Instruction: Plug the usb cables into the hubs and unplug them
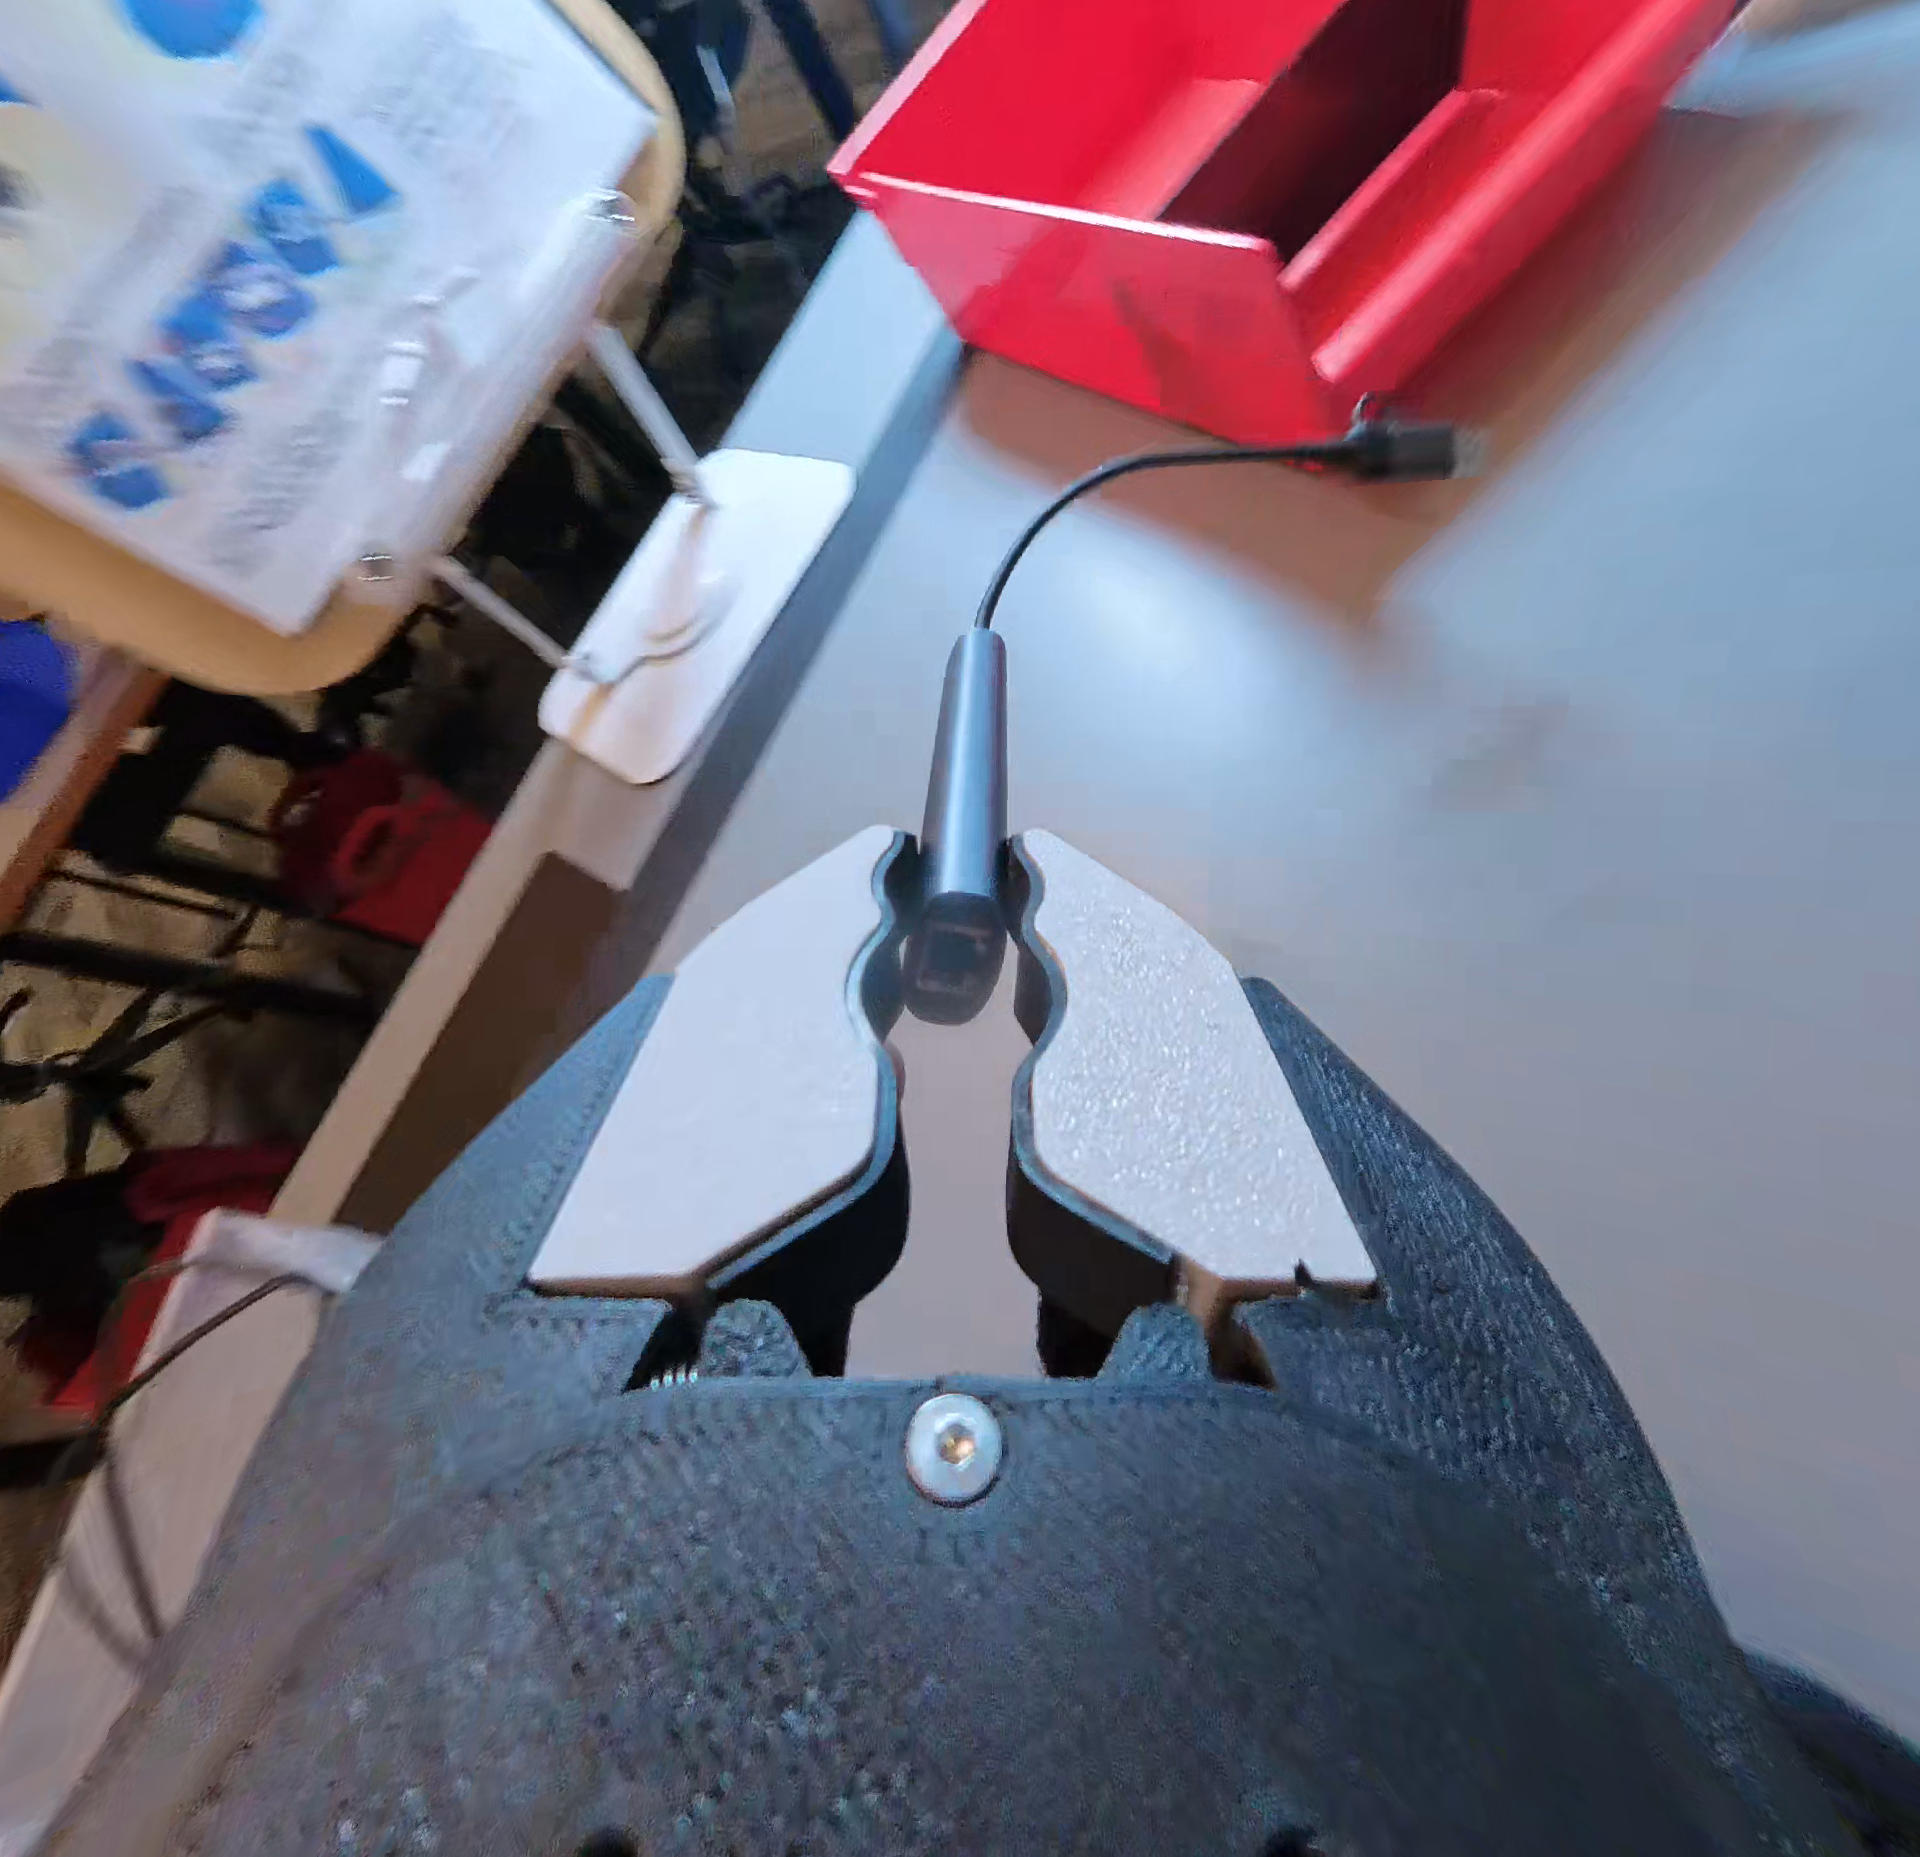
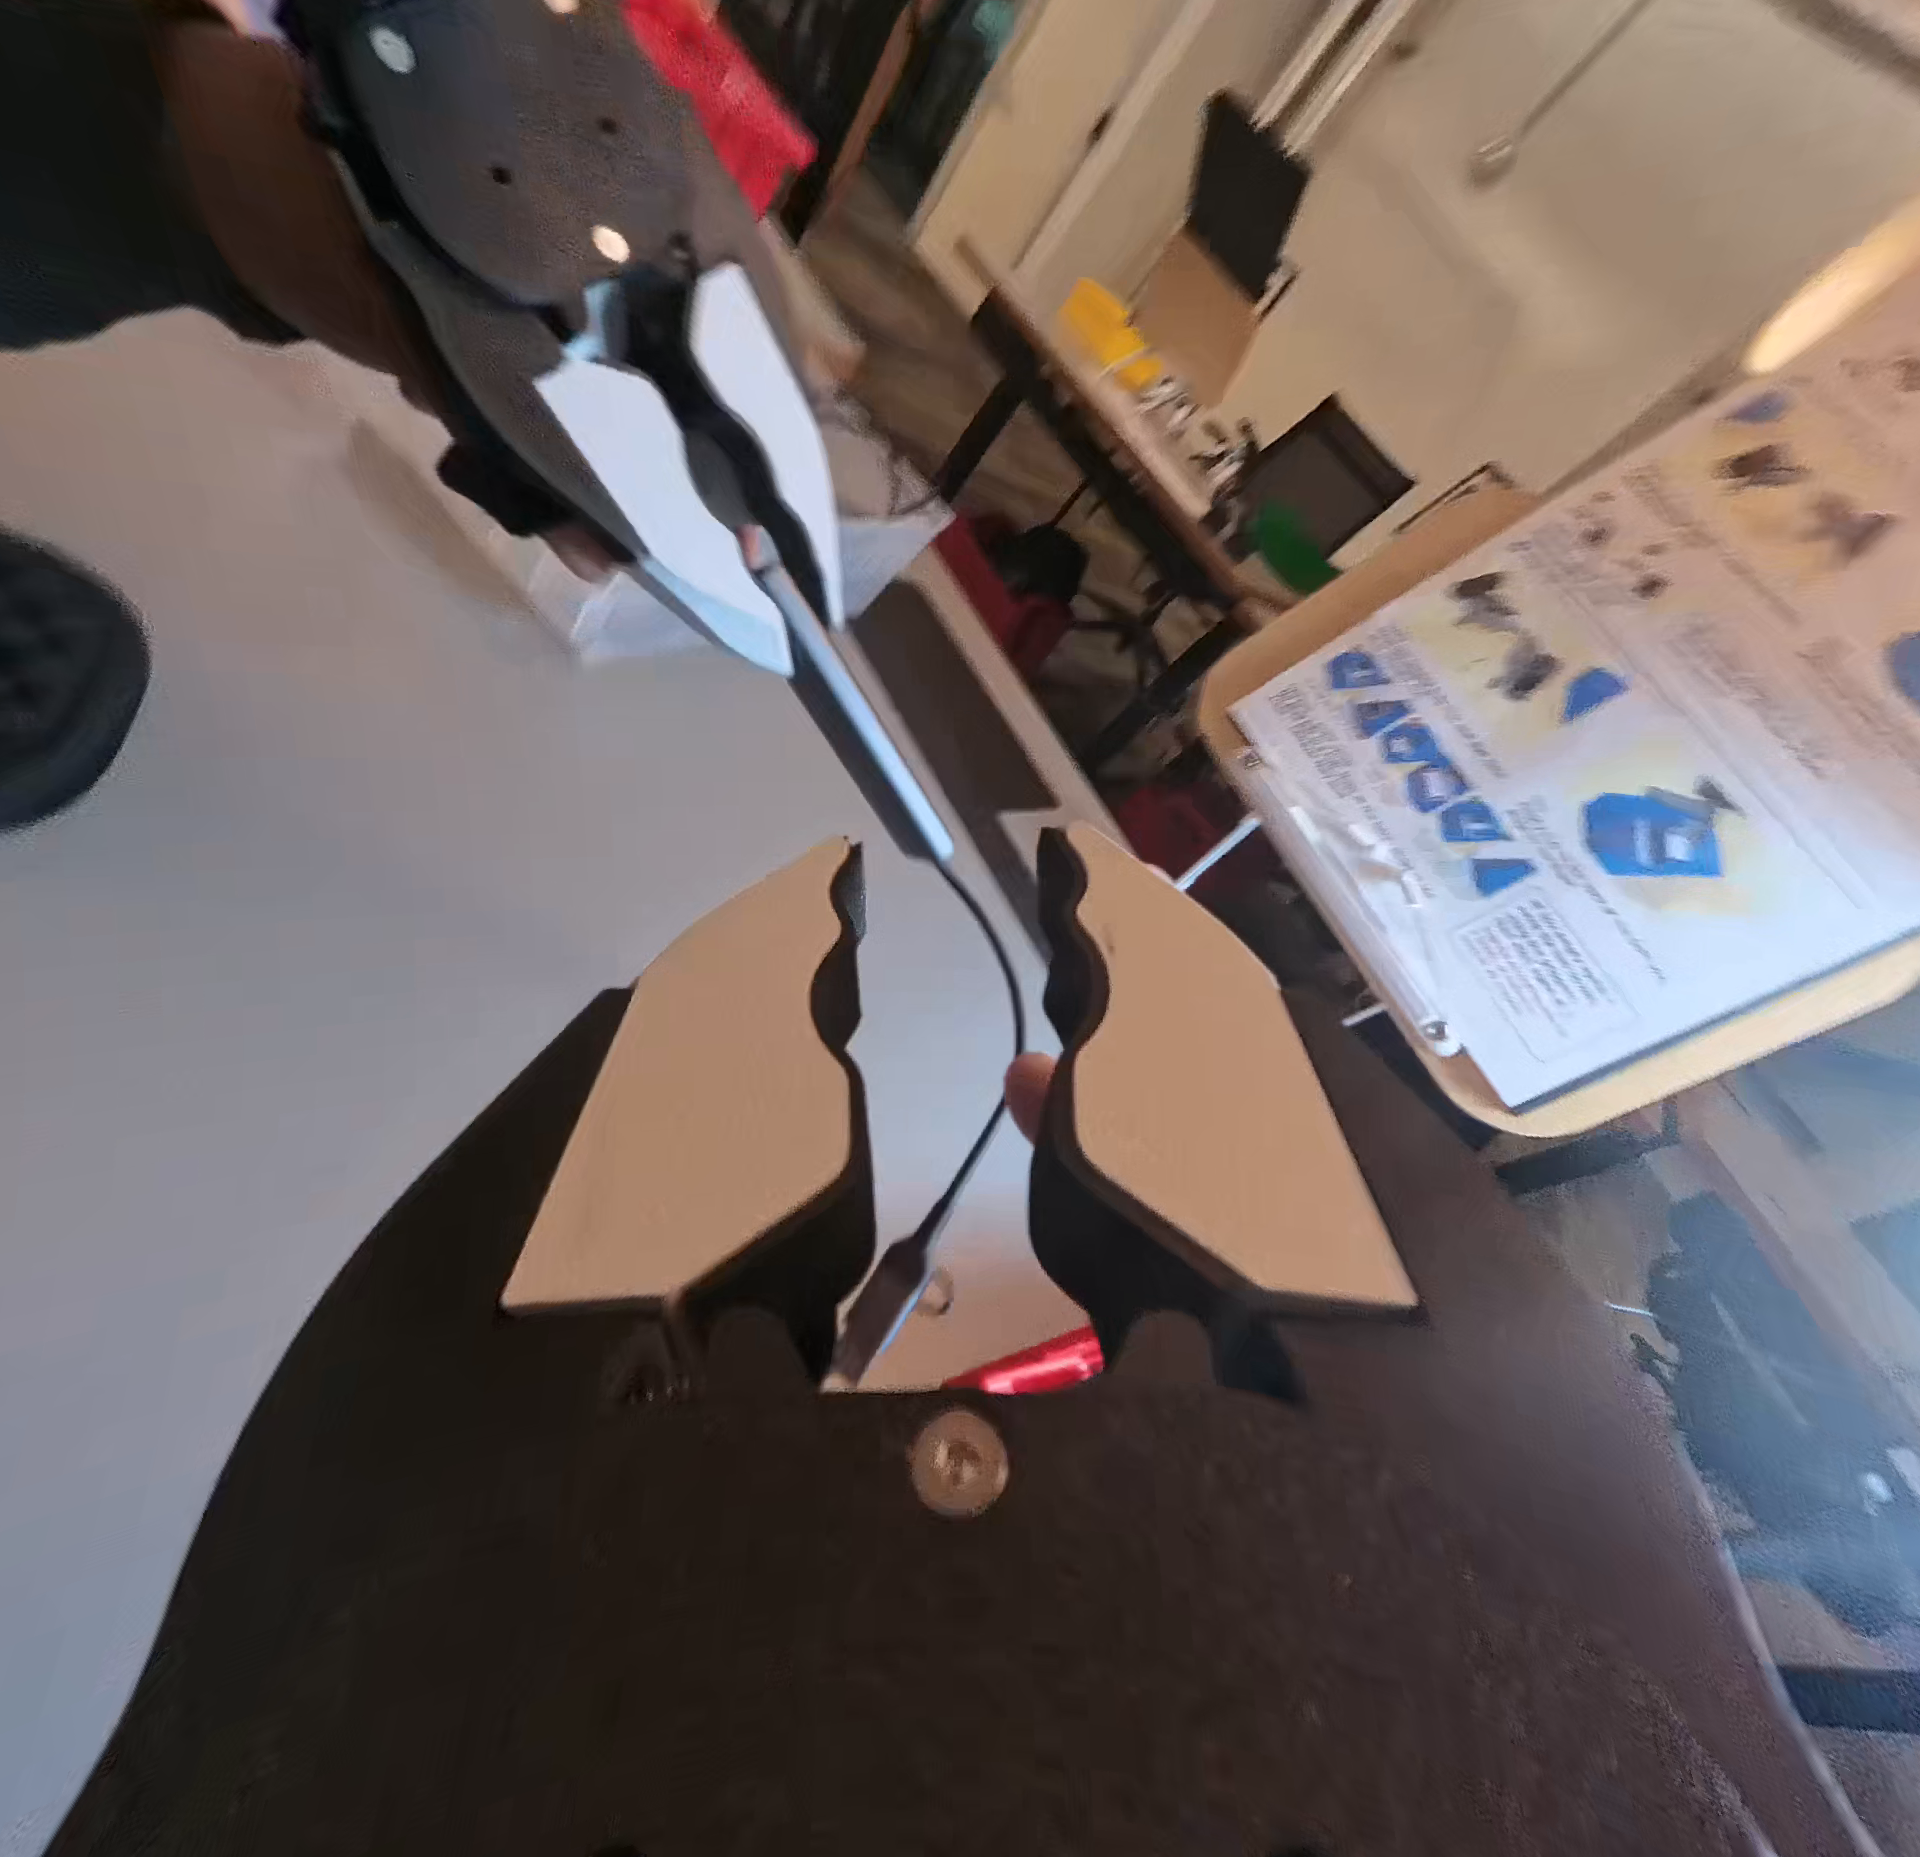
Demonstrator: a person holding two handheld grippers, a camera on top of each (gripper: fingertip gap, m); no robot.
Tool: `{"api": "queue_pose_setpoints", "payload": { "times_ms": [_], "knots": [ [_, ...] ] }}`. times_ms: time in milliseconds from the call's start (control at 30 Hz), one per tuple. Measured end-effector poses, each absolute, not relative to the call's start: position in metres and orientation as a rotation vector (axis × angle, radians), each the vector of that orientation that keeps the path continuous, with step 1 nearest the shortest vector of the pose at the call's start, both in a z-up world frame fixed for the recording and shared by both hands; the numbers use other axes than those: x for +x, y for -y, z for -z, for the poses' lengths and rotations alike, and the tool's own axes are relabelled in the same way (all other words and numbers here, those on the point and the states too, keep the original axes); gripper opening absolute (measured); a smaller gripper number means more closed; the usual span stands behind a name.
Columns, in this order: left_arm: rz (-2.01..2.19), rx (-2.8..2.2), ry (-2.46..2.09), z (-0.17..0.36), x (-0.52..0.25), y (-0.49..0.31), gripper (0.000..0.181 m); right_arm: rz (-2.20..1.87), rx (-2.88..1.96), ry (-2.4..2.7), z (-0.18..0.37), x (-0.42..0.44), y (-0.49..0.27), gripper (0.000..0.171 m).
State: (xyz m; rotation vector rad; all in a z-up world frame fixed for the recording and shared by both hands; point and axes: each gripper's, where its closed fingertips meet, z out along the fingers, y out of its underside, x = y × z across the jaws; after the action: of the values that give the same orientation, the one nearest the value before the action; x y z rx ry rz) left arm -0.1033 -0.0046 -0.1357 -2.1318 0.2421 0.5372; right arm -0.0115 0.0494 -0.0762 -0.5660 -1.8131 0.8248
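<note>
The hub [image 1: 964, 768] is a slim, dark grey metal stick with rounded edges. It is clamped near one end between the left tongs [image 1: 954, 877] and points away from them, lifted above the table [image 1: 1351, 872]. The end facing the camera shows one empty port. From the far end a thin black cable [image 1: 1049, 519] curves up and to the right and ends in a dark plug [image 1: 1413, 451] with a metal tip. In the right wrist view the hub [image 2: 868, 732] slants down from the tongs, and its cable [image 2: 1003, 966] loops down to the plug [image 2: 894, 1288], which hangs free.
</note>
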Motion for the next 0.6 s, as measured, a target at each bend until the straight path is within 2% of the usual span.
{"api": "queue_pose_setpoints", "payload": {
  "times_ms": [167,267,433,467,500,600],
  "knots": [
    [-0.533,-2.186,-0.443,0.165,-0.053,-0.023,0.016,-0.466,-0.48,2.023,0.168,-0.049,-0.056,0.049],
    [-0.495,-2.115,-0.498,0.152,-0.027,-0.026,0.016,-0.618,-0.451,2.08,0.203,-0.054,-0.038,0.047],
    [-0.393,-2.035,-0.555,0.144,-0.005,-0.023,0.016,-0.996,-0.409,2.029,0.191,-0.045,-0.004,0.041],
    [-0.346,-2.007,-0.581,0.143,0.003,-0.022,0.016,-1.033,-0.389,2.035,0.19,-0.042,0.001,0.036],
    [-0.298,-1.989,-0.579,0.143,0.009,-0.022,0.016,-1.048,-0.361,2.041,0.19,-0.038,0.005,0.021],
    [-0.121,-1.833,-0.482,0.12,0.012,-0.018,0.021,-1.149,-0.366,2.016,0.176,-0.032,0.006,0.018]
  ]
}}
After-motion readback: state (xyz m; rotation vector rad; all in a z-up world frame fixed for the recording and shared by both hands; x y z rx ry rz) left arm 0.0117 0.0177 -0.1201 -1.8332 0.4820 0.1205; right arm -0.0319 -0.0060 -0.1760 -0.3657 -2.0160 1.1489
